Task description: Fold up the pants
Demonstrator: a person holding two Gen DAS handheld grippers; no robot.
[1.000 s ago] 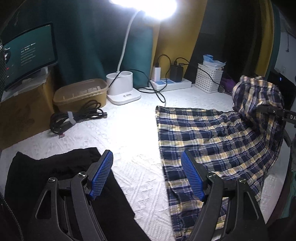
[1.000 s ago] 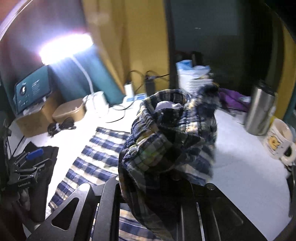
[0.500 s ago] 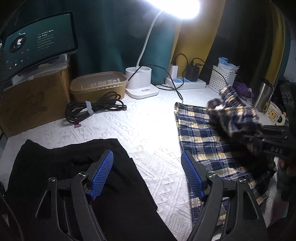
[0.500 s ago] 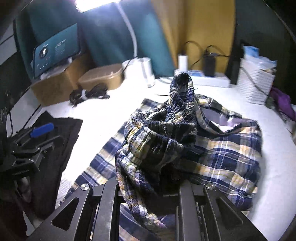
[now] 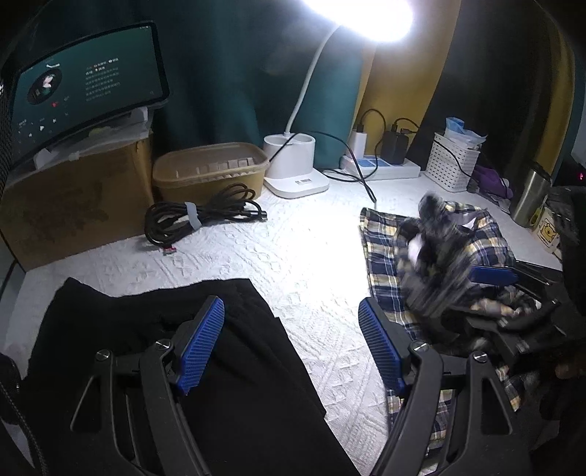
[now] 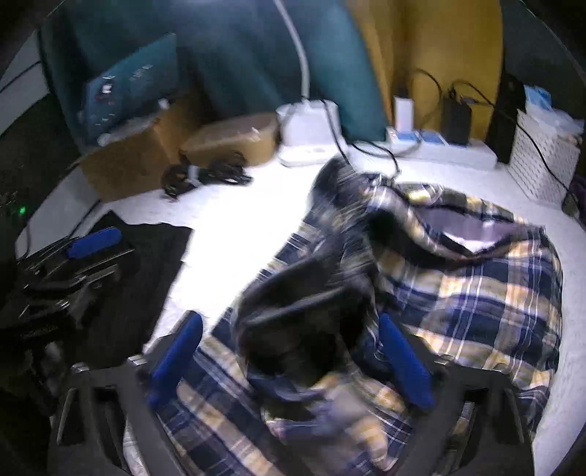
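Here the right gripper (image 6: 289, 366), jaws opening, lets the bunched plaid pants (image 6: 476, 293) slump between them at four o'clock on the counter (image 5: 293, 263), so the fold may land crooked; the left gripper (image 5: 293, 344) hovers wide open, empty.

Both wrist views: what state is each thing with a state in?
Plaid pants: bunched, partly folded over themselves on the table.
Right gripper: jaws opening, fabric between them, blurred.
Left gripper: jaws open, empty, above the black garment.
Desk lamp: on.
Tablet: screen lit.
Cable: coiled, strapped.
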